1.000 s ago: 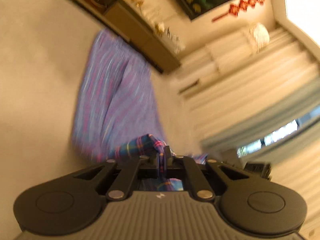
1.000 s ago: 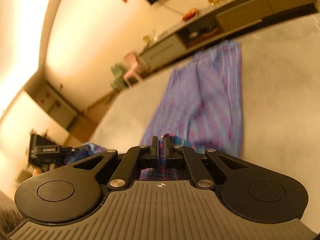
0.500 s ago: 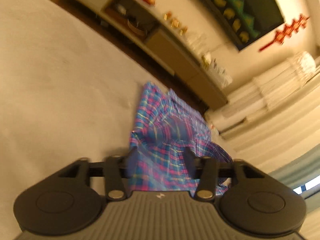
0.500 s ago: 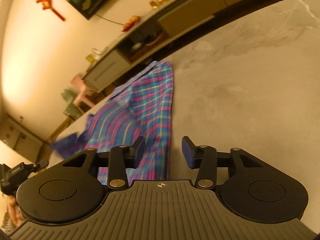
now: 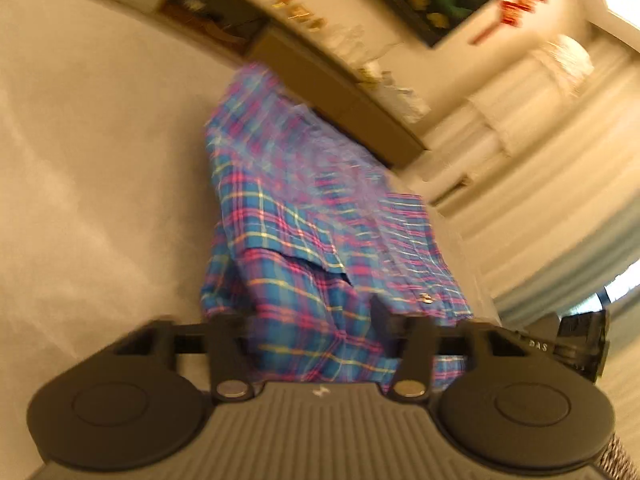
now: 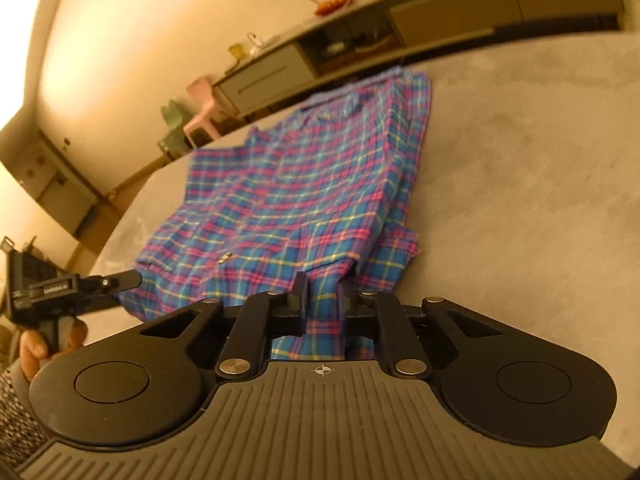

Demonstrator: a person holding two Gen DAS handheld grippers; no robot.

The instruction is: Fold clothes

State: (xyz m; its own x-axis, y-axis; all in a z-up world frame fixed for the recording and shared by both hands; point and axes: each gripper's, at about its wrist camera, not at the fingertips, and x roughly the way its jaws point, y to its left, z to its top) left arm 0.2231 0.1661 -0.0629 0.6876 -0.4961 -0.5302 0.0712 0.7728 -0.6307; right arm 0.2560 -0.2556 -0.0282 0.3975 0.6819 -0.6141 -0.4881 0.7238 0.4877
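The big grey bed (image 6: 540,184) fills most of what I see, so I use that name, not desk. My shirt (image 6: 304,200) lies flat on it, blue with pink and yellow lines. Its top end reaches the far edge of the bed, and its bottom end is right by me at the near edge. It looks folded in at the sides.

My right tongs (image 6: 322,294) are at the bottom end, near its right corner. The jaws are closing and a bit of cloth sits between them, so I think they pinch the shirt now. My left tongs (image 5: 308,316) are at the same end, near the left corner. It is blurry there. Those jaws are closing too, but they are still spread with cloth between them and not pinching yet.

I think I am on the grab step. Next, both tongs must hold tight, lift together, and carry the bottom end over to the top end, keeping it even.
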